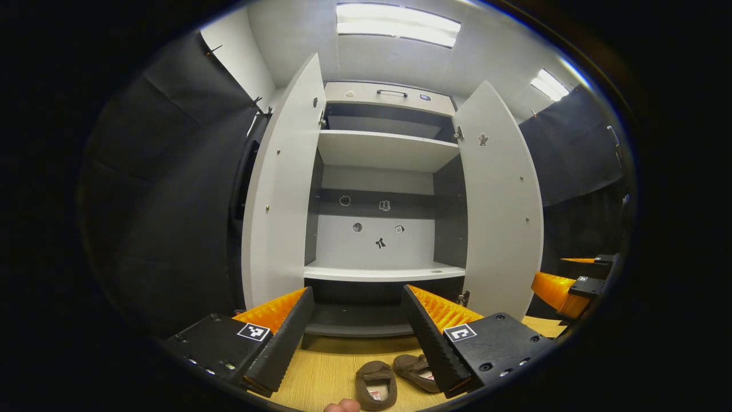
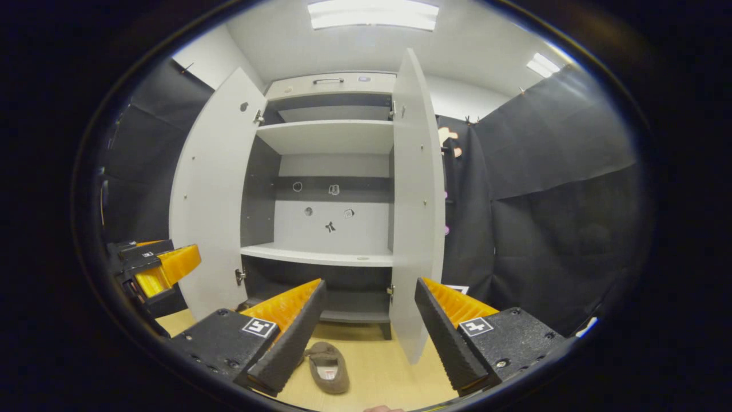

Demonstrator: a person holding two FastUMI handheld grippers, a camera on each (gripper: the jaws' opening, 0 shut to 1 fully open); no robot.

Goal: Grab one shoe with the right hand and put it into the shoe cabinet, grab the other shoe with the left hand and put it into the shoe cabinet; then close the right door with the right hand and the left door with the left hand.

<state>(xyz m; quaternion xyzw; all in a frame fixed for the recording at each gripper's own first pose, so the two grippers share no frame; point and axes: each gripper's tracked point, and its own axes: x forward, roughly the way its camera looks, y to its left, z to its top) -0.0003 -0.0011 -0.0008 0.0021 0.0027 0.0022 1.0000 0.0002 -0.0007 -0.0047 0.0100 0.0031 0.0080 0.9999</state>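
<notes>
Two brown slippers (image 1: 394, 377) are lying side by side on the wooden floor (image 1: 320, 372) before the shoe cabinet (image 1: 380, 189), whose left door (image 1: 283, 189) and right door (image 1: 500, 200) are standing open. The left gripper (image 1: 357, 337) and right gripper (image 2: 369, 332) are hovering with fingers spread, gripping nothing.

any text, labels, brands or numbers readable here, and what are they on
No readable text in either view.
Stickers on the shoe cabinet back panel and doors: small pictures, too small to make out.
Insole labels in the two shoes: too small and blurred.
Square markers on the left gripper and right gripper: patterns, no letters.
</notes>
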